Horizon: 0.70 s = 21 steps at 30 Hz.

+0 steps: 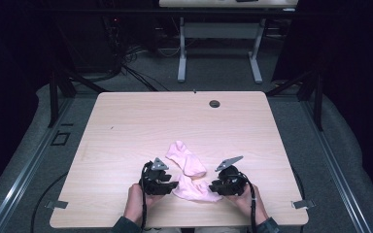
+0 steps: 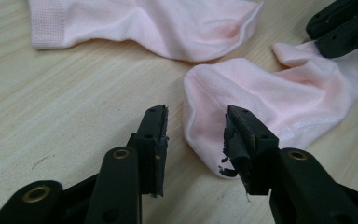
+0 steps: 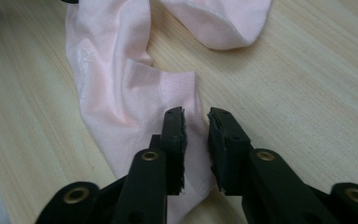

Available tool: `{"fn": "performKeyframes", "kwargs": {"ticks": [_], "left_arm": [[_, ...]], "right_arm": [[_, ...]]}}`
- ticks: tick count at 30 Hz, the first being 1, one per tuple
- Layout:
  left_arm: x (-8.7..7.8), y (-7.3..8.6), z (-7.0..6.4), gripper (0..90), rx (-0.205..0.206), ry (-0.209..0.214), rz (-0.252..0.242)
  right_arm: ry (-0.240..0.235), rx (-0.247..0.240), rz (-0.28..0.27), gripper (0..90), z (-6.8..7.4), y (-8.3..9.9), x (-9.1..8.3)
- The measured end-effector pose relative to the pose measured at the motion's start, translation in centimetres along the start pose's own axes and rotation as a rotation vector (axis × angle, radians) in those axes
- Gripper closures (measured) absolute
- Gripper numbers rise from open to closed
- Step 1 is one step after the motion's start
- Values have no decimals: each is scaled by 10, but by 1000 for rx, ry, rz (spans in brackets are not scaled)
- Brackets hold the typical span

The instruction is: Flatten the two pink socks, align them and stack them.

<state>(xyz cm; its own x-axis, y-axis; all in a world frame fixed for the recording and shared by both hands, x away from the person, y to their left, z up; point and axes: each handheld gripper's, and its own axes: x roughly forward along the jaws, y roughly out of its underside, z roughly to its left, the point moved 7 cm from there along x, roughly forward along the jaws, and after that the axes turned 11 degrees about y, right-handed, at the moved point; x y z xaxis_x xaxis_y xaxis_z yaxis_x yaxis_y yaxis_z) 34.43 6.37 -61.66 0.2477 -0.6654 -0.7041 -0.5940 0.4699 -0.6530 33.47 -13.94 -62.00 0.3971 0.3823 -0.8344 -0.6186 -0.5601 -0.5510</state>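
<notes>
- A light wooden table [image 1: 126, 136] with rounded corners.
- A small dark round grommet [image 1: 214, 104] near the table's far edge.
- Beyond the table, a white-legged desk [image 1: 218, 29] on grey floor.
- Black cables [image 1: 126, 68] beyond the table's far-left corner.

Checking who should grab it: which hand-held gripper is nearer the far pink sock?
Left. The left hand-held gripper sits just beside the far sock; the right hand-held gripper is farther off.

Two pink socks [image 1: 190, 174] lie crumpled, overlapping on table
</notes>
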Motion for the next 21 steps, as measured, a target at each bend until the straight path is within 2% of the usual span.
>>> {"fn": "performKeyframes", "kwargs": {"ticks": [3,4,5,10,12,14,19,21], "left_arm": [[2,1,0,658,6,-13,8],[4,2,0,702,13,-52,17],[5,3,0,721,14,-60,14],[6,6,-1,882,10,-68,-15],[2,6,-2,887,8,-79,-30],[-4,8,-4,889,-7,-82,-55],[-24,16,-11,889,-54,-97,-109],[-30,21,-14,890,-86,-88,-122]], "right_arm": [[-5,2,-2,818,0,1,0],[0,2,-4,834,0,2,0],[3,4,-8,841,0,2,0],[4,15,-34,867,1,4,0],[14,24,-49,871,0,4,-3],[0,46,-83,872,2,3,-9],[-1,92,-126,873,6,4,-31],[2,106,-128,873,8,6,-37]]}}
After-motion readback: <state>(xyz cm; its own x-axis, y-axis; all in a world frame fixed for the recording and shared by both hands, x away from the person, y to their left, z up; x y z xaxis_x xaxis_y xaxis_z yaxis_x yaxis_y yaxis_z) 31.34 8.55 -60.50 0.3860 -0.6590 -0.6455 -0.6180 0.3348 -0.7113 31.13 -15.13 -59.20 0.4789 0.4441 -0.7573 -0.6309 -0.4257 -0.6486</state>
